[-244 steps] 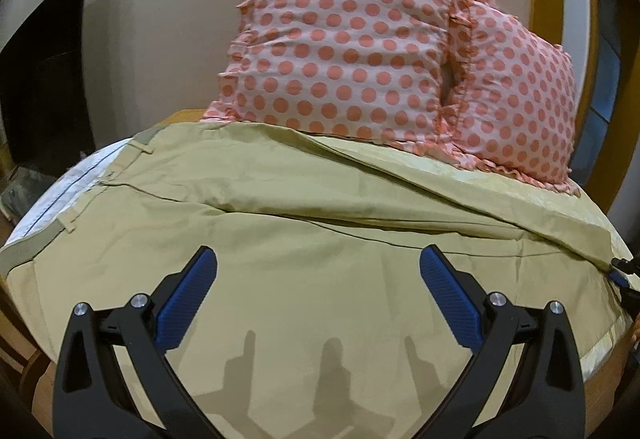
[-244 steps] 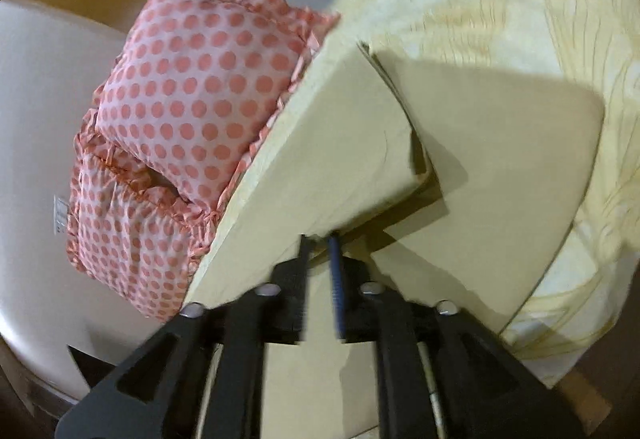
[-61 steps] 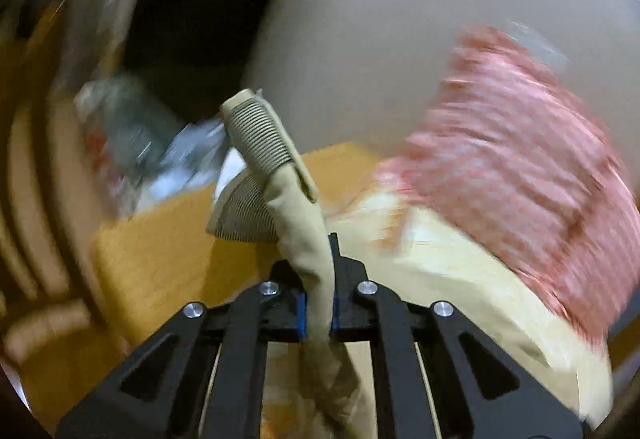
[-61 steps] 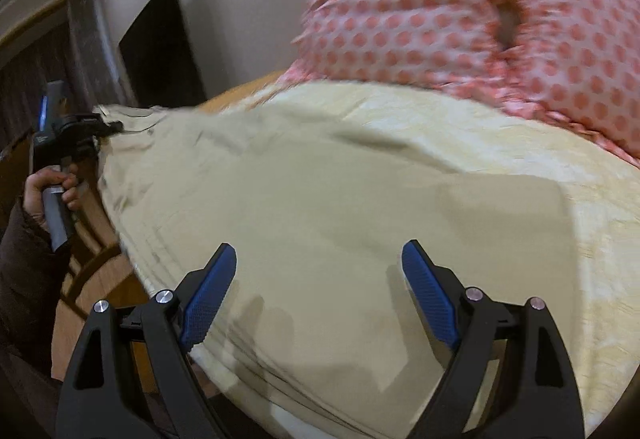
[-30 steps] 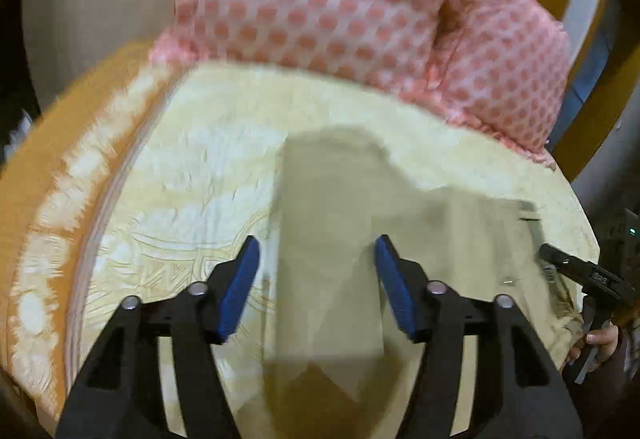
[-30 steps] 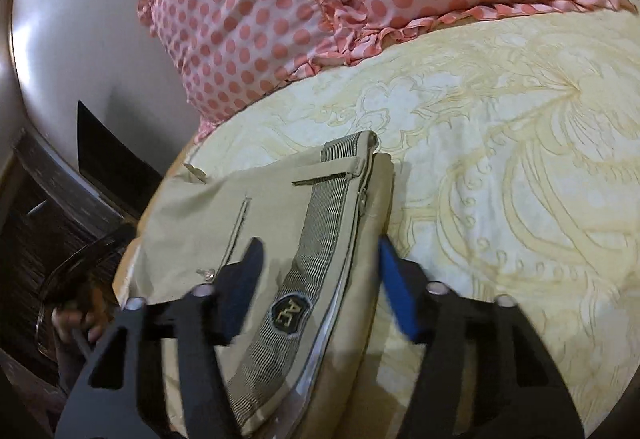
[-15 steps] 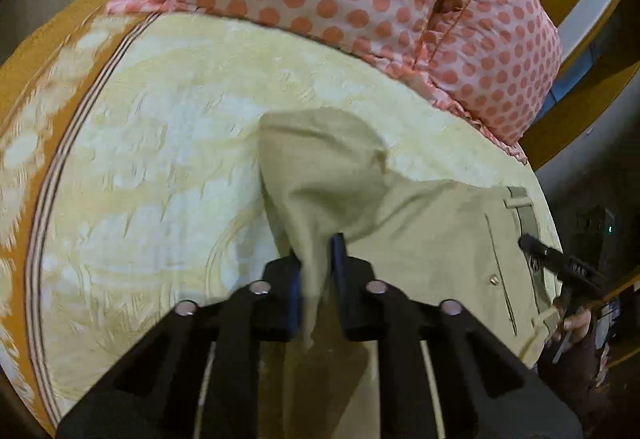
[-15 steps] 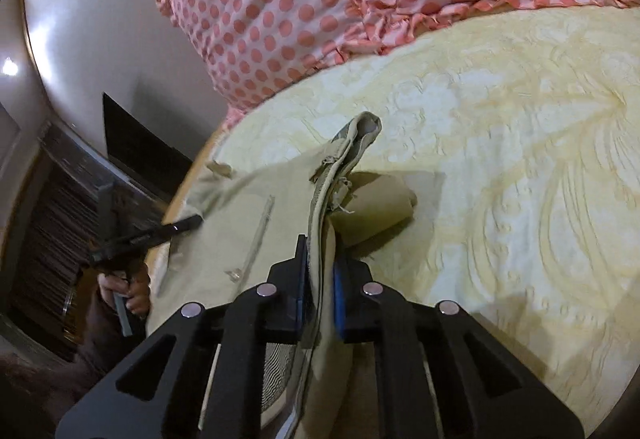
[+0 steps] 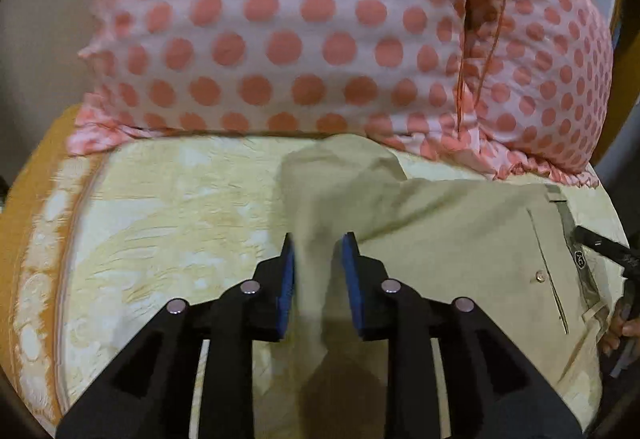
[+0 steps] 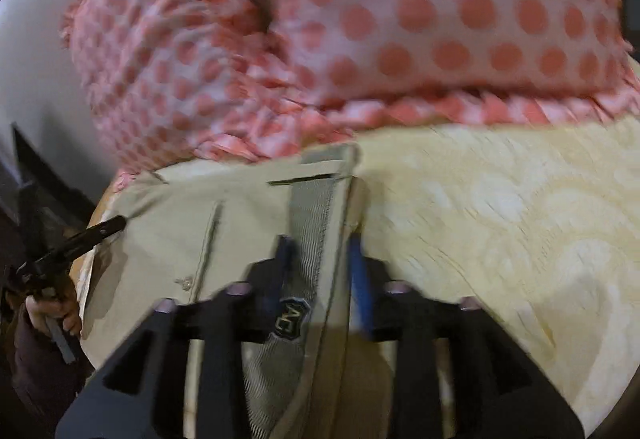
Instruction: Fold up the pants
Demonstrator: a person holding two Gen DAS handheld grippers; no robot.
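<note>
The beige pants [image 9: 460, 239] lie folded into a compact bundle on the yellow bedspread [image 9: 160, 223], just in front of the pillows. My left gripper [image 9: 318, 263] is partly open, its blue pads astride a raised fold of the pants. My right gripper [image 10: 320, 263] is also partly open, over the striped waistband [image 10: 312, 215] with its dark label [image 10: 292, 317]. The right gripper shows at the right edge of the left wrist view [image 9: 600, 243]. The left gripper shows at the left of the right wrist view [image 10: 80, 239].
Two pink polka-dot pillows [image 9: 320, 39] stand right behind the pants against the wall, also seen in the right wrist view [image 10: 400, 19]. The orange bed border [image 9: 36, 199] runs along the left. The bedspread lies open to the right [image 10: 520, 239].
Both grippers were shut on the pants half a second ago and have now opened. The fabric has dropped onto the bed, closer to the pillows.
</note>
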